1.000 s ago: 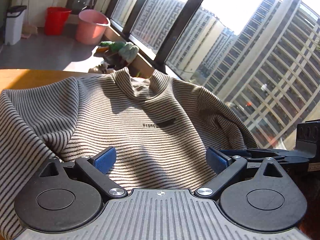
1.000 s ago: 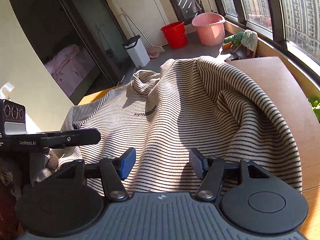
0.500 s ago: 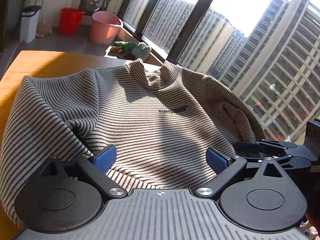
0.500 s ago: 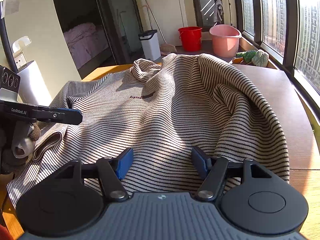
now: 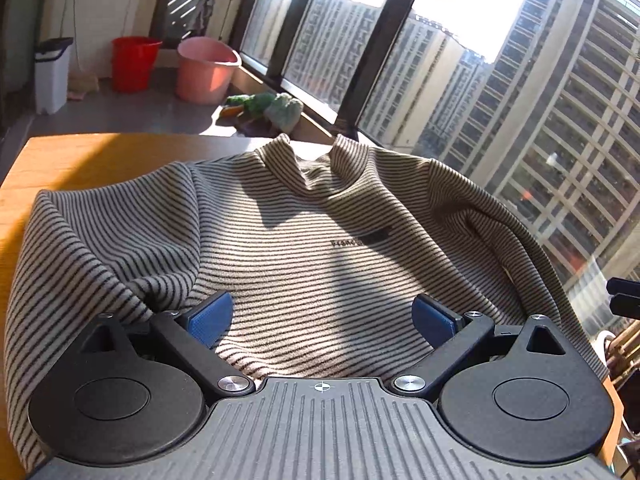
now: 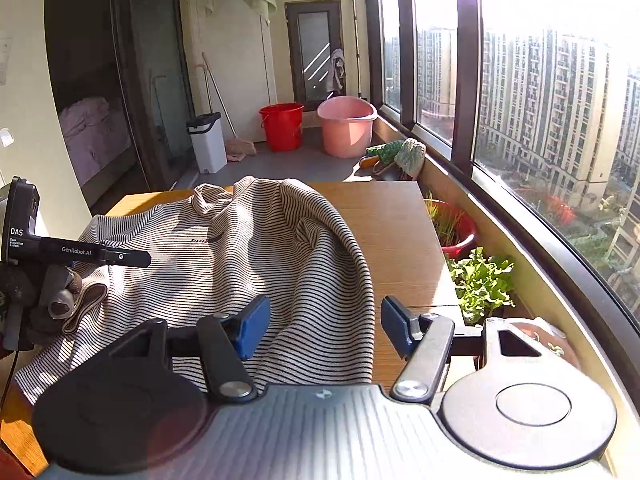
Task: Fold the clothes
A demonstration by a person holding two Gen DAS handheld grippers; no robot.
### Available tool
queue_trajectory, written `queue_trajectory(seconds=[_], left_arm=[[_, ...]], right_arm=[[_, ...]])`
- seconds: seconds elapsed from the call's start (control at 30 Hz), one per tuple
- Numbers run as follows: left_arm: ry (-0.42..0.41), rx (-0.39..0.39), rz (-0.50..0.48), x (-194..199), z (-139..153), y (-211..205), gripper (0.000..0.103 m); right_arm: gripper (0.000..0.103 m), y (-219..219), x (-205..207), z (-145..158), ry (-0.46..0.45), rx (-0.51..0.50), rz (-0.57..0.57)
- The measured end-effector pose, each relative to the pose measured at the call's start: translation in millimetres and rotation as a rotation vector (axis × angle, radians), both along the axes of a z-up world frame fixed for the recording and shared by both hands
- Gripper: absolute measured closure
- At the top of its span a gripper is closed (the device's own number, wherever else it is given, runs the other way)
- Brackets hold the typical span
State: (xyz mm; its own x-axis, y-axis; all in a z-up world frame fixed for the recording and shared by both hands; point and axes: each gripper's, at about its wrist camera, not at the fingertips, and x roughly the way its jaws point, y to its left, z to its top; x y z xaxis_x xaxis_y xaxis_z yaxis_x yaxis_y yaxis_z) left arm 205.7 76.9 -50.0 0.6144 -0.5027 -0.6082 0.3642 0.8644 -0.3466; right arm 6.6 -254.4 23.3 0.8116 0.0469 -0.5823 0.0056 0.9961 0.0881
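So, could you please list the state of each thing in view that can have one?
Striped sweater: front up, rumpled, unfolded on the wooden table.
Left claw: open, over the sweater's hem.
Right claw: open, at the sweater's side edge.
Red bucket: upright on the floor.
Pink basin: upright beside it.
White bin: lid closed.

A red bucket (image 6: 282, 126) and a pink basin (image 6: 346, 125) stand side by side on the floor beyond the wooden table (image 6: 394, 224). A white bin (image 6: 206, 142) stands left of them. Lettuce (image 6: 482, 280) grows beside the window (image 6: 556, 128).
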Motion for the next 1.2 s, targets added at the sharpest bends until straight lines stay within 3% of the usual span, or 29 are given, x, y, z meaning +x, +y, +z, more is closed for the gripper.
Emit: queue_trajectory(seconds=[0.03,0.07,0.27,0.43,0.5,0.53,0.57,0.6,0.63,0.7,0.8,0.97,1.07,1.2], left_arm=[[0.010,-0.016,0.014,-1.3,0.7,1.3,0.004],[0.023,-0.038,0.028,-3.5,2.3,2.6,0.004],[0.050,-0.145,0.027,-39.5,19.9,-0.1,0.002],[0.011,-0.196,-0.058,-80.7,33.0,-9.7,0.000],[0.005,-0.192,-0.070,-89.5,32.1,-12.9,0.000],[0.005,-0.187,-0.071,-92.1,31.0,-14.0,0.000],[0.012,-0.182,-0.066,-93.4,28.9,-14.5,0.000],[0.021,-0.181,-0.062,-93.8,26.3,-13.9,0.000],[0.030,-0.181,-0.058,-94.2,23.3,-13.0,0.000],[0.047,-0.181,-0.049,-93.7,17.9,-11.0,0.000],[0.076,-0.209,-0.039,-91.6,7.9,-4.3,0.000],[0.089,-0.245,-0.027,-91.9,-3.5,-1.1,0.000],[0.082,-0.253,-0.027,-94.7,-7.6,1.3,0.000],[0.067,-0.249,-0.041,-98.1,-8.6,2.5,0.000]], right_arm=[[0.063,-10.3,-8.4,0.5,0.011,0.026,-0.052],[0.066,-18.5,-16.5,-2.6,0.030,0.066,-0.095],[0.063,-37.1,-49.1,-45.2,0.122,0.341,-0.215],[0.059,-32.4,-44.6,-79.7,0.184,0.443,-0.237],[0.060,-26.6,-37.1,-84.2,0.165,0.454,-0.232],[0.066,-23.8,-33.2,-86.1,0.156,0.458,-0.230],[0.081,-21.5,-28.1,-84.6,0.147,0.452,-0.233],[0.092,-19.8,-22.5,-79.4,0.132,0.447,-0.227],[0.095,-22.3,-16.4,-66.2,0.098,0.437,-0.216],[0.095,-27.4,-4.2,-38.8,0.027,0.411,-0.195],[0.095,-38.1,13.2,36.6,-0.174,0.233,-0.198],[0.095,-29.7,50.3,124.3,-0.337,0.078,-0.126],[0.095,-2.9,79.8,141.8,-0.335,0.051,-0.046],[0.095,41.3,116.5,142.4,-0.286,0.035,0.060]])
